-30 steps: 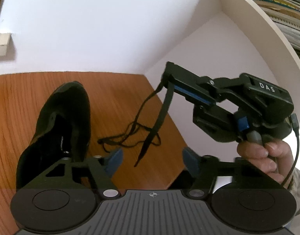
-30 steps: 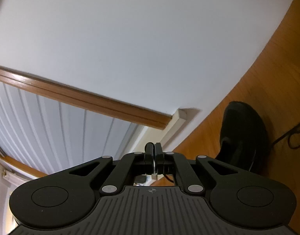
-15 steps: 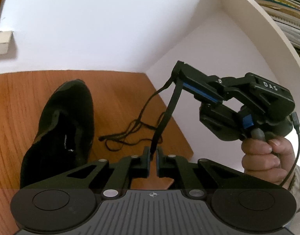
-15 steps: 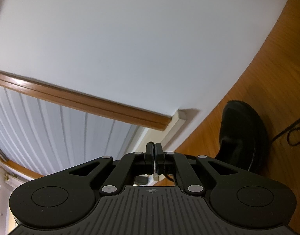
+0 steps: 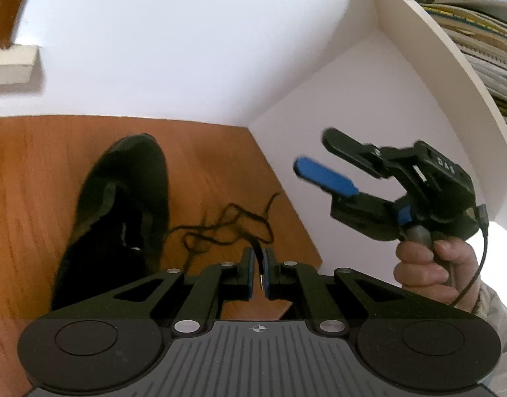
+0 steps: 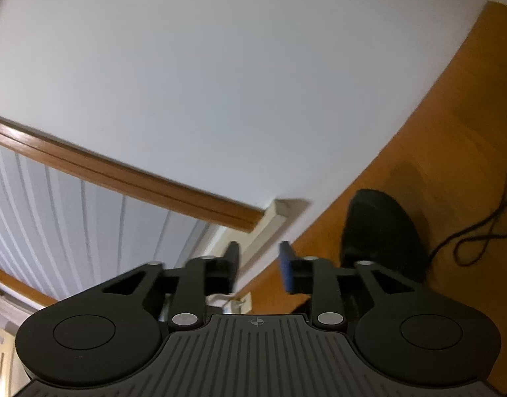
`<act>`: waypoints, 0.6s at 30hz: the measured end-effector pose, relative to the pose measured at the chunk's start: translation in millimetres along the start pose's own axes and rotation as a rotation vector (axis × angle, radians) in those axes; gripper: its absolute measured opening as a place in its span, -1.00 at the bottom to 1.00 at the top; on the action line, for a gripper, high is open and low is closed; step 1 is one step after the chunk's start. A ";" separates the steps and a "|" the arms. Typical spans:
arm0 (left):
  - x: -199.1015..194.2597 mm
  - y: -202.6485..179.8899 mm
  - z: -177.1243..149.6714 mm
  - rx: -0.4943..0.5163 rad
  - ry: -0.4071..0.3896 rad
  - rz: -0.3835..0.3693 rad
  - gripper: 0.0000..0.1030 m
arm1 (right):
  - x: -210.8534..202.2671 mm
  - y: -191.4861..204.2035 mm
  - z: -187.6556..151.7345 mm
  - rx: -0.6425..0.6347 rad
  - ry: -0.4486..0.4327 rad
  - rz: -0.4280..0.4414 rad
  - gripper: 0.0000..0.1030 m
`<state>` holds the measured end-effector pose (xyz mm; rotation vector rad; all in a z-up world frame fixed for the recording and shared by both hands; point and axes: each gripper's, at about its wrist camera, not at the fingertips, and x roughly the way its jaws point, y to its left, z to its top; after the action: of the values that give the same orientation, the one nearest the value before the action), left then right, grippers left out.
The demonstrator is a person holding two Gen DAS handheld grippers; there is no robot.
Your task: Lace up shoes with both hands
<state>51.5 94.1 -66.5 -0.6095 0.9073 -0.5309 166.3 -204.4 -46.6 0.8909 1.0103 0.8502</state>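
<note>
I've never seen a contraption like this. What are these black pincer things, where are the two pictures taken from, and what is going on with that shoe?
There is no robot here: a person's hand grips a handle with a two-finger pincer, one in each hand. Each has a camera looking out along its fingers, so every picture shows its own fingers at the bottom.

In the left camera's picture, the left tool is pinched shut on the tip of a black shoelace. The right tool hangs open beside it, holding nothing. The right camera's picture shows the same open fingers against a white wall.

A black shoe lies on the wooden table, with the lace loose beside it.
</note>
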 end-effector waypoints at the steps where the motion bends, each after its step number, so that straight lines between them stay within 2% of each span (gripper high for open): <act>1: -1.4 -0.6 0.8 0.009 0.001 0.011 -0.89 | -1.6 -0.8 -1.0 -0.009 0.005 -0.007 -0.27; 8: -7.3 0.7 2.1 0.018 0.008 0.008 -0.89 | -0.9 -18.4 -14.4 0.048 0.090 0.007 -0.27; 14: -9.4 -7.0 1.9 0.083 0.032 0.025 -0.89 | 15.2 -51.7 -28.3 0.304 0.197 0.055 -0.22; 18: -11.4 -10.8 -2.0 0.107 0.068 0.021 -0.89 | 24.6 -59.7 -38.8 0.368 0.259 0.092 -0.13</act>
<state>42.1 93.3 -53.7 -0.4868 0.9426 -0.5800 147.4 -197.3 -119.2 1.1648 1.3899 0.8873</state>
